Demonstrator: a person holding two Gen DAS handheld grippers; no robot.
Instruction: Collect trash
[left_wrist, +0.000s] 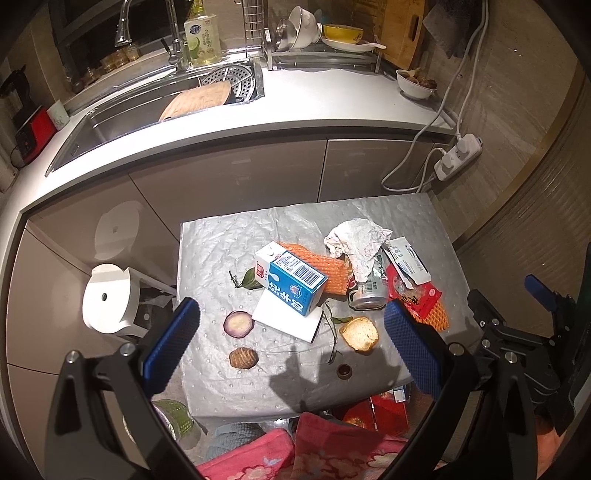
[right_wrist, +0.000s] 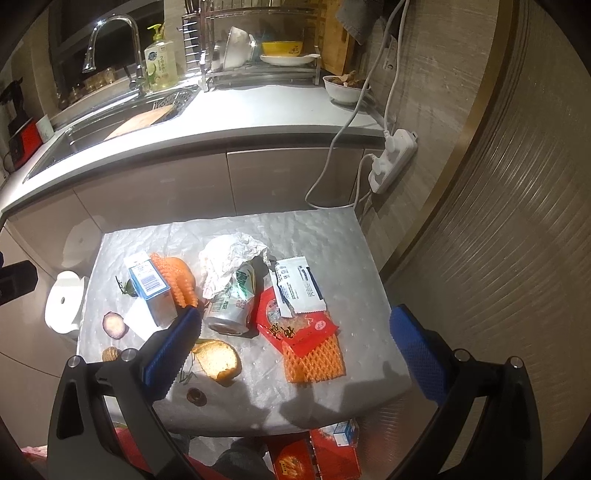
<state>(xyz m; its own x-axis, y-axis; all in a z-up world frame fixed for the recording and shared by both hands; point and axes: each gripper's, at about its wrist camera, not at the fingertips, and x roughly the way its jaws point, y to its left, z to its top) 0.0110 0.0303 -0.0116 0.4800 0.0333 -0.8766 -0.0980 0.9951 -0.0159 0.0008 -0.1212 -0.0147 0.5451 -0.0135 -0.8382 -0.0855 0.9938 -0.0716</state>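
Nothing has been picked up yet, so this looks like the very start of the job. All the trash sits on the small counter covered in silvery dimpled sheeting (left_wrist: 221, 240), in front of the kitchen cabinets.

Both grippers hover above the near edge with nothing in them. The left gripper (left_wrist: 291, 350) has its blue-padded fingers (left_wrist: 170, 345) spread wide, and the right gripper (right_wrist: 295, 354) is just as released.

The pile: a blue and white milk carton (left_wrist: 291, 278) lies on its side on a flat white card (left_wrist: 288, 321), with an orange foam fruit net (left_wrist: 317, 267) behind it. A crumpled white paper wrapper (right_wrist: 229, 258) is draped over a dented green and silver drink can (right_wrist: 234, 302). Just beside the can is a red snack packet (right_wrist: 295, 328), with a white sachet with dark print (right_wrist: 299, 290) on top and a second orange foam net (right_wrist: 314, 360) under its near end. Loose bits near the front: a slice of toasted bread (right_wrist: 218, 360), a purple round fruit-skin piece (left_wrist: 238, 324), a brown ridged lump (left_wrist: 243, 357) and a small dark bottle cap (left_wrist: 343, 371).

A white lidded bin (left_wrist: 107, 299) stands on the floor to the left, probably the drop-off.

Next move is likely picking a first target. The bread sits closest to the right gripper's fingers. It looks crumbly, so a gentle squeeze makes sense.
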